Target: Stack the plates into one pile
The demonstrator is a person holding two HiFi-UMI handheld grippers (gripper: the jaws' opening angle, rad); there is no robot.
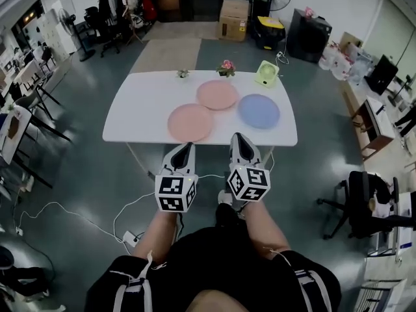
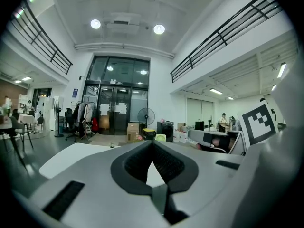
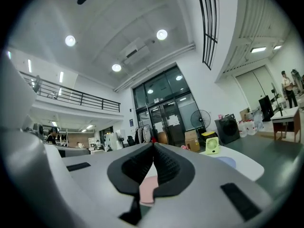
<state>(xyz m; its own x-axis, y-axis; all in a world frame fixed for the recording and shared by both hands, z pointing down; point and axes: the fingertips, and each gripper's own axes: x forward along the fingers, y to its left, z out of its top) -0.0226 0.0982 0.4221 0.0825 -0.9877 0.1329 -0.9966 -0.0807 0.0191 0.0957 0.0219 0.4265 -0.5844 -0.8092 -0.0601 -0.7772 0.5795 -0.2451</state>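
Left gripper (image 1: pixel 187 147) and right gripper (image 1: pixel 237 138): jaws together, nothing held, short of white table (image 1: pixel 136 103). Judgement: open first, then approach near pink plate (image 1: pixel 190 122) low at its rim.

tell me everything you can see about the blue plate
The blue plate is round, pale blue, plain and shallow, with a slightly raised rim. It lies flat and empty on the white table, toward the right end in the head view, just right of the farther pink plate; whether their rims touch I cannot tell.
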